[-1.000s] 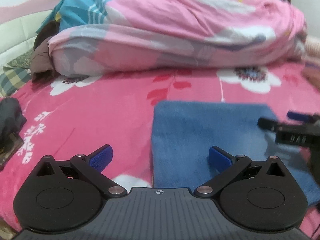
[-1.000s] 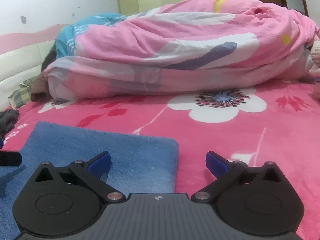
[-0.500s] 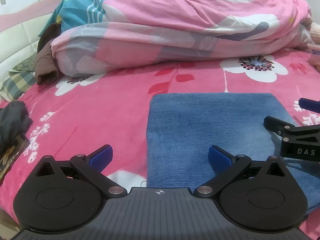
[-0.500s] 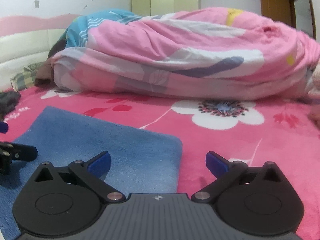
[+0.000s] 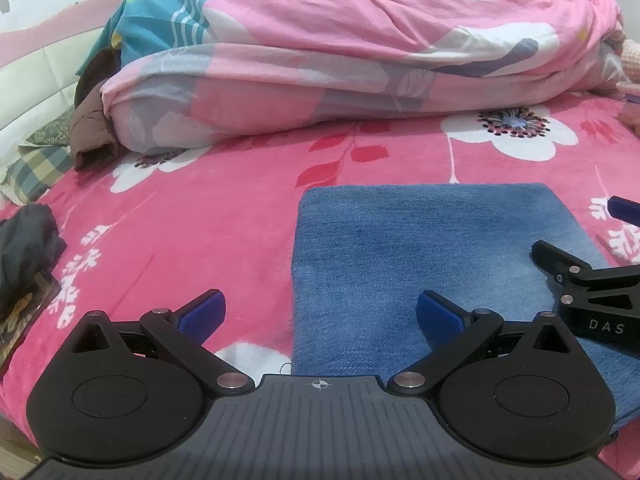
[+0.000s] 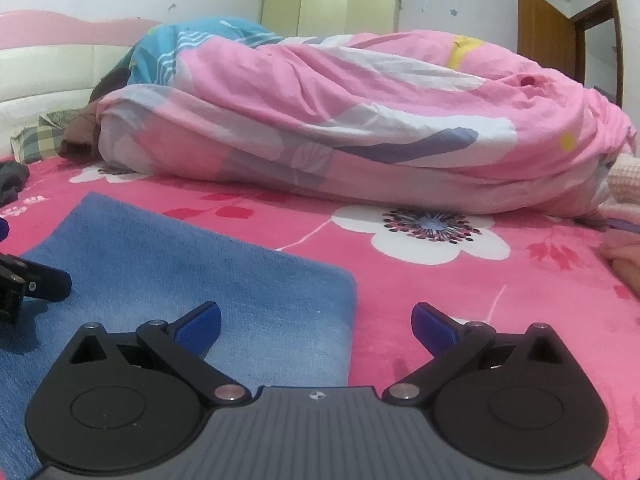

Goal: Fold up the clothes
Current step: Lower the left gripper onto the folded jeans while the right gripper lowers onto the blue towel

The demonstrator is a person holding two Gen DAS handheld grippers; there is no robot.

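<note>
Left wrist view: folded denim garment [image 5: 432, 264] lies flat on the pink floral bedsheet [image 5: 208, 232], a tidy rectangle with its left edge and far edge straight.
Right wrist view: same denim [image 6: 192, 264], its far right corner square, no loose sleeve or leg sticking out that I can see.
Garment type: can't tell, jeans or a denim shirt; only a plain folded face shows.
Left gripper [image 5: 318, 314]: jaws wide apart, holding nothing, straddling the denim's left edge; I read one pad over cloth and one over sheet.
Right gripper [image 6: 316, 322]: jaws wide apart, empty, straddling the denim's right edge near its corner.
Contact: can't tell if either gripper touches the fabric or hovers just above it.
Cross-check: right gripper's arm shows at the left view's right edge, over the denim; left gripper's finger shows at the right view's left edge.
Progress: I judge this piece folded, or one fold from done; it reads compact and squared.
Left to do: maybe one more halving or a smoothing pass, then the next item.
Candidate next: dark garment [image 5: 24, 248] bunched at the bed's left edge, well apart from the denim.
Behind: rolled pink quilt [image 5: 360, 52] across the back of the bed, clear of the work area.
Far back: headboard [image 6: 44, 68] and pale wardrobe [image 6: 332, 6].
</note>
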